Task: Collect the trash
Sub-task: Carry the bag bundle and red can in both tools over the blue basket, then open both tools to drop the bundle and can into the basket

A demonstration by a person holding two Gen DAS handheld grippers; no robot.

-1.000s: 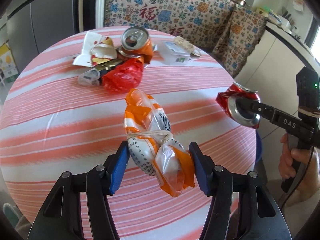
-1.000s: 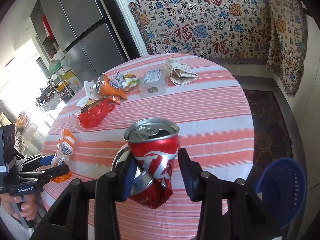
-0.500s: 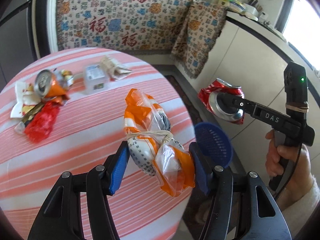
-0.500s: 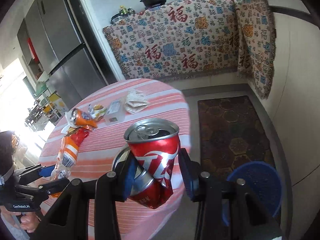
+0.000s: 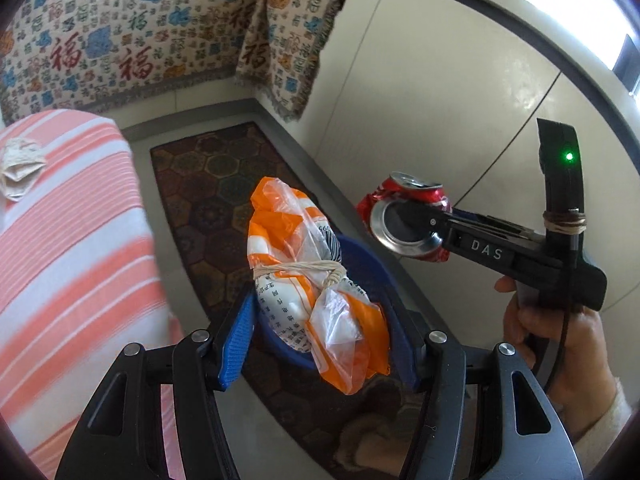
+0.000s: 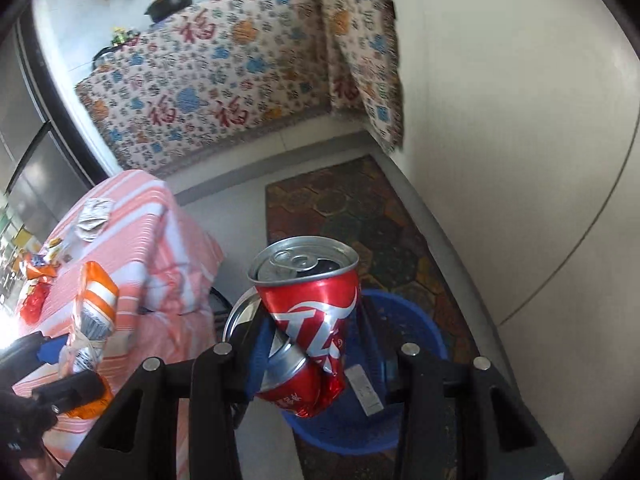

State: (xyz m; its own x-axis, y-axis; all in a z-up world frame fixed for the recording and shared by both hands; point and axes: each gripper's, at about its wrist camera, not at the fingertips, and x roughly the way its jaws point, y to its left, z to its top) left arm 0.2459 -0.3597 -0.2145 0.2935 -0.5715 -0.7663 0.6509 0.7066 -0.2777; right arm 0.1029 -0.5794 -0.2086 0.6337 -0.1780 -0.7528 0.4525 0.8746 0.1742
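Observation:
My left gripper (image 5: 322, 340) is shut on an orange and white plastic snack bag (image 5: 312, 276) tied with a rubber band, held in the air above the blue bin (image 5: 372, 272) on the floor. My right gripper (image 6: 312, 354) is shut on a crushed red soda can (image 6: 312, 320), also above the blue bin (image 6: 416, 344). The right gripper and the can (image 5: 404, 216) show in the left wrist view, to the right of the bag. The left gripper with the bag (image 6: 94, 320) shows at the left of the right wrist view.
The round table with a pink striped cloth (image 5: 72, 240) stands left of the bin, with crumpled paper (image 5: 18, 164) and more trash (image 6: 38, 276) on it. A dark patterned rug (image 6: 360, 216) lies under the bin. A white cabinet wall (image 5: 440, 100) is on the right.
Both grippers have swung right, off the table, with their loads. They now hang over the blue bin on the floor. Neither has let go.

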